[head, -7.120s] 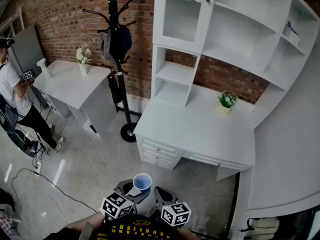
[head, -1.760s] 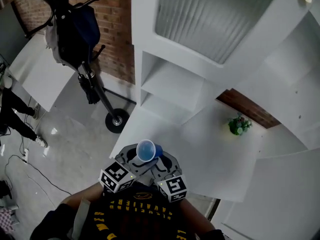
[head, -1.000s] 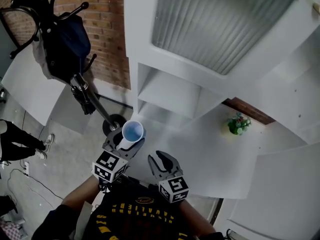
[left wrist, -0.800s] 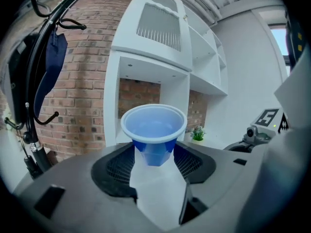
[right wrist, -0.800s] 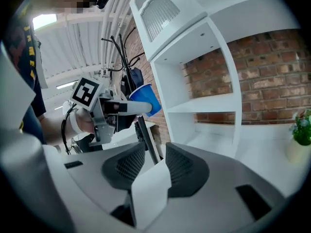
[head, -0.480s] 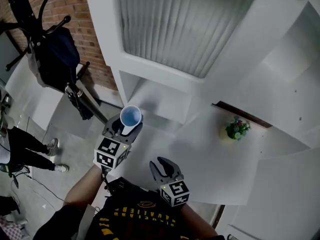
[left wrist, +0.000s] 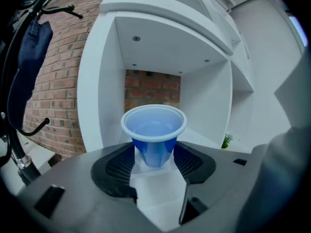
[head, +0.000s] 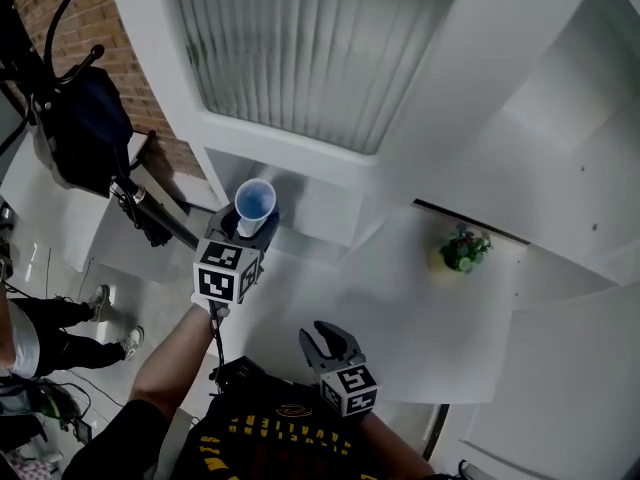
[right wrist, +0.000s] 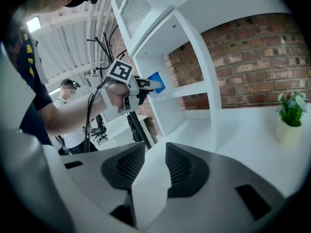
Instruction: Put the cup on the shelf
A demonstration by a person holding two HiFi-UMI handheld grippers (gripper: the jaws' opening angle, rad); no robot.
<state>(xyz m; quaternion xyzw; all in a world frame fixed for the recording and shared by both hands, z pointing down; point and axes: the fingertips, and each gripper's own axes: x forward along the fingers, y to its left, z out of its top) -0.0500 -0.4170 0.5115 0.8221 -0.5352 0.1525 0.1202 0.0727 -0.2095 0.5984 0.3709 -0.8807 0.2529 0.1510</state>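
the left gripper (left wrist: 154,161) is clamped on the blue cup (left wrist: 153,130). its two dark ribbed pads (left wrist: 119,165) press the lower part of the cup from both sides. the cup stands upright, mouth up, with its white-edged rim above the jaws. the landmark is the white shelf unit (head: 420,118). the cup hangs right in front of the open cubby (left wrist: 160,52) at the left end of the unit, below the ribbed-glass door (head: 300,48). in the right gripper view the cup sits at the front edge of that cubby's board, about level with it. i cannot tell whether it touches the board.

the right gripper (right wrist: 155,161) is lower and nearer the person, out in front of the unit above the white desk (head: 400,298). its jaws stand apart, and only the bare desk surface shows in the gap.

a small potted plant (head: 460,250) stands on the desk to the right of the cubby, against the brick wall (right wrist: 272,47). a coat rack with a dark bag (head: 85,138) stands on the floor to the left of the unit. another person's legs (head: 60,343) show further left.
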